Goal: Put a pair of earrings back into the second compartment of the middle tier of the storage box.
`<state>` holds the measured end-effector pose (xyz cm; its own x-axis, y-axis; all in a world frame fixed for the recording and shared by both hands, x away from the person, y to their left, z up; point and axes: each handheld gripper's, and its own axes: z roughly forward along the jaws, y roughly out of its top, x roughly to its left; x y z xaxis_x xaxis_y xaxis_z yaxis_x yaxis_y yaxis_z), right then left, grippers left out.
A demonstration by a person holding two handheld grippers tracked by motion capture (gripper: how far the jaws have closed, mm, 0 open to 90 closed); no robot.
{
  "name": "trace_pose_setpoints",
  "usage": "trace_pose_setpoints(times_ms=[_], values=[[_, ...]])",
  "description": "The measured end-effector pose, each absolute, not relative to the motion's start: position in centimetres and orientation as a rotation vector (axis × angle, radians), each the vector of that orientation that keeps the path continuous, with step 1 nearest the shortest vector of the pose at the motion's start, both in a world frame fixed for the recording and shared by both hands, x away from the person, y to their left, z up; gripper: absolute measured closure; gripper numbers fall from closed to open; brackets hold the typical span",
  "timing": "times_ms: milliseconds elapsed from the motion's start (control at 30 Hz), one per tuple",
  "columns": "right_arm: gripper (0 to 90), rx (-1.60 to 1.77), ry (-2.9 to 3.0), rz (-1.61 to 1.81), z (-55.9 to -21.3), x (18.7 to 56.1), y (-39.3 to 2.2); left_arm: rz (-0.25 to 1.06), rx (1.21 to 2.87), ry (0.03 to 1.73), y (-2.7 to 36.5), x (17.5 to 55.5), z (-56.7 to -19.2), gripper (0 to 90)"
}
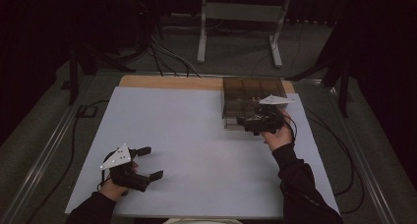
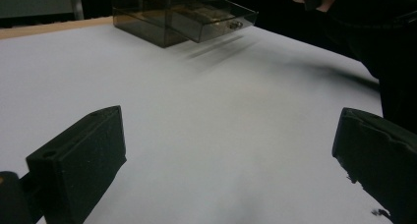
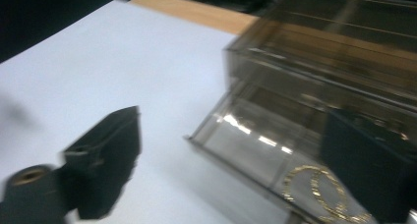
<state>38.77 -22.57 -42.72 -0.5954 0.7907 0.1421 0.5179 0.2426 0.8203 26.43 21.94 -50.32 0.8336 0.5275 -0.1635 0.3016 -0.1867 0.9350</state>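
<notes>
The right gripper (image 1: 246,122) hangs wide open and holds nothing, over the pulled-out drawer (image 3: 275,155) of the clear box (image 1: 253,94) at the tabletop's (image 1: 187,135) far right. Gold rings (image 3: 319,192) lie inside. It looks like they were just dropped in; next, push the drawer shut. The left gripper (image 1: 150,162) rests open and empty.

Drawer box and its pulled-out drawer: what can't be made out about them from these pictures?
- High view: the drawer front sits behind the right claw and hand; the box is dark and small, so its contents can't be read.
- Right gripper view: blurred; the gold rings in the drawer run under the right-hand jaw and off the bottom edge, so their count is unclear.
- Left gripper view: the drawer is far off; what lies inside is too small to tell.
</notes>
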Motion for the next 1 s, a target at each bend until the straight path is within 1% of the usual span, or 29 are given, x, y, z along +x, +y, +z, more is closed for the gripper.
trace_pose_setpoints(times_ms=[33, 400, 667, 1000], values=[[0.0, 1.178, 2.242, 1.276, -42.6, 38.6, -22.3, 0.228, 1.787, 0.635, 21.9, 26.4, -50.3, 0.5], [0.0, 1.1, 2.278, 1.345, -43.2, 36.6, -20.9, 0.236, 1.782, 0.639, 22.4, 26.0, -50.4, 0.5], [0.0, 1.085, 2.349, 1.352, -45.4, 35.0, -20.2, 0.237, 1.785, 0.637, 22.4, 26.0, -50.3, 0.5], [0.0, 1.036, 2.413, 1.35, -48.4, 33.2, -20.7, 0.237, 1.789, 0.633, 22.3, 26.0, -50.3, 0.5]])
